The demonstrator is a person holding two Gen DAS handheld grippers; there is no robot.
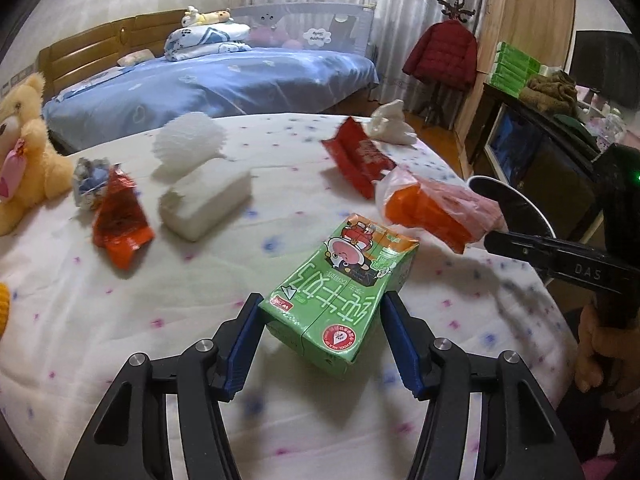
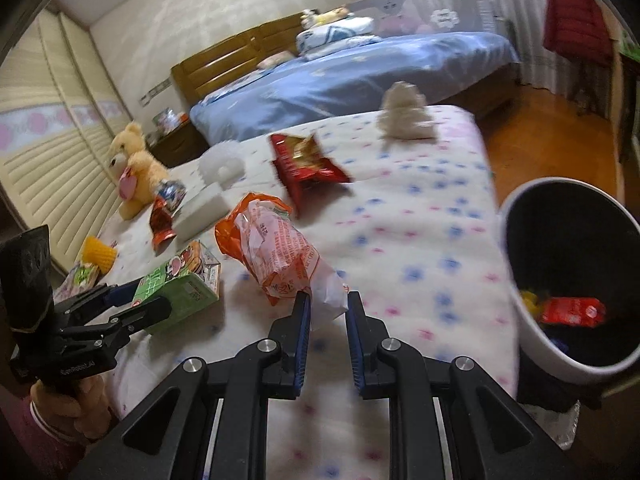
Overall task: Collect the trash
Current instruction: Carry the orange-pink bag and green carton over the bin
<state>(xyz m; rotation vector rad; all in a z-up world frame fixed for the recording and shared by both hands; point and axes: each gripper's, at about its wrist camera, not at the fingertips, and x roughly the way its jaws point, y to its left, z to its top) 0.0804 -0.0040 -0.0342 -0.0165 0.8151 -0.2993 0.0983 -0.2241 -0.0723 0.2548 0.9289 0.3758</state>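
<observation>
Left gripper (image 1: 322, 320) pinches a green milk carton (image 1: 344, 280) low centre; right gripper (image 2: 328, 312) pinches a crinkled orange-white plastic bag (image 2: 280, 256). Bedspread (image 2: 420, 248) lies bare toward the bin (image 2: 516, 280) at the right edge.

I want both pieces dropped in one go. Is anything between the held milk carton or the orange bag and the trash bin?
Nothing visible. The orange bag and green milk carton are already gripped; only bare bedspread lies before the bin.
</observation>
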